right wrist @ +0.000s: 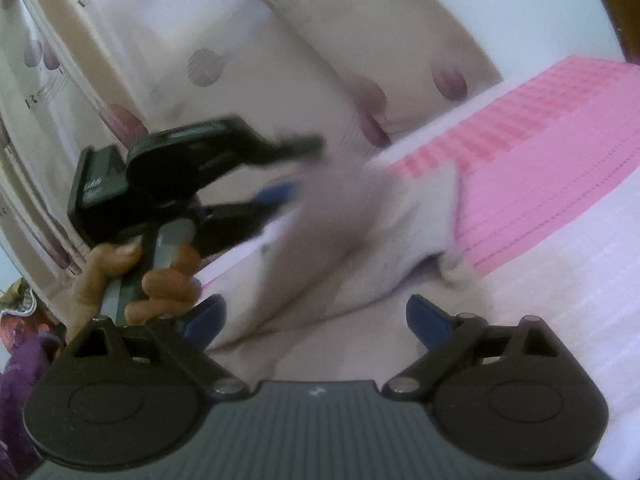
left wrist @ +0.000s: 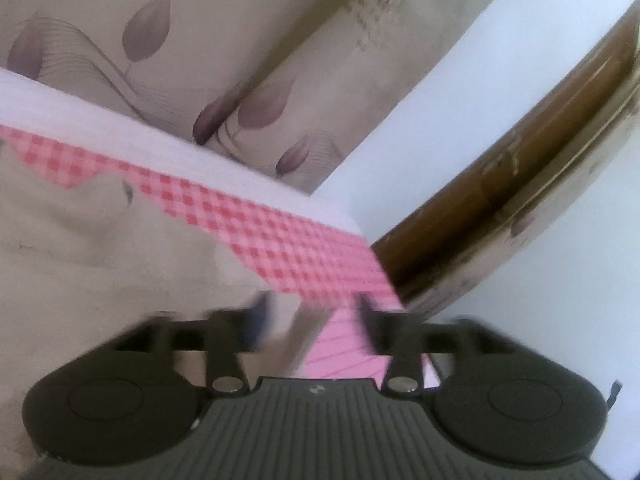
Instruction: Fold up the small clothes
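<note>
Both black two-finger tongs, left gripper (right wrist: pixel 288 172) and right gripper (right wrist: pixel 316 320), stand released over a crumpled beige cloth garment (right wrist: pixel 340 240); its long axis is unclear, blurred.

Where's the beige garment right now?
The beige garment lies crumpled on the bed in the centre of the right wrist view, over the pink checked sheet, between the left tool and the right tool.

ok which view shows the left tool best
The right wrist view: the left tool appears whole from the side, jaws apart over the beige garment, with the hand on its handle. The left wrist view shows only its own blurred fingertips from behind, with nothing clamped between them.
</note>
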Action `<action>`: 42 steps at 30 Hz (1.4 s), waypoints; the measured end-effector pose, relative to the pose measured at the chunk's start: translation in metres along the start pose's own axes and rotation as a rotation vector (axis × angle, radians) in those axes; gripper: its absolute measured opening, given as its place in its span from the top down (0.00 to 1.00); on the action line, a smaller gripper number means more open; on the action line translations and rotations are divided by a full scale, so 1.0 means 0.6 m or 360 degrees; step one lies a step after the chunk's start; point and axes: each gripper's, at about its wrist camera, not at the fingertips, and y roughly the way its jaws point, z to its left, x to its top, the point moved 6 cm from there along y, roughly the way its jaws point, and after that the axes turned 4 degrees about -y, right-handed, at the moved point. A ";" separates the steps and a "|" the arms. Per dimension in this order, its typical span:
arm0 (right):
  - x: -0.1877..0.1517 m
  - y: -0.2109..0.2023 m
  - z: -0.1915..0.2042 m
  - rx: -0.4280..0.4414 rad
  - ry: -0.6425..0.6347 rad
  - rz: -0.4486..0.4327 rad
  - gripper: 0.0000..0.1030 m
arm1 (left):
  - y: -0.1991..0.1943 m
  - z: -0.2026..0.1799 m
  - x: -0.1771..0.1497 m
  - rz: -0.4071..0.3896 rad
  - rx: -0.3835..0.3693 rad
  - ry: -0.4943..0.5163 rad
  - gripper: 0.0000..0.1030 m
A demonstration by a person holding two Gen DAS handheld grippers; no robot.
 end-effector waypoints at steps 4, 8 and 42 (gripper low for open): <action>0.017 -0.007 0.001 -0.0006 -0.0087 -0.0031 0.05 | -0.076 0.006 0.008 -0.0198 -0.0028 -0.0069 0.01; 0.041 -0.006 0.002 -0.0061 -0.0225 -0.0041 0.06 | -0.162 0.027 -0.003 -0.0254 0.0069 0.0041 0.01; 0.080 0.110 -0.079 -0.0253 -0.0620 0.0266 0.84 | -0.347 0.228 -0.135 -0.0519 0.0494 -0.0003 0.00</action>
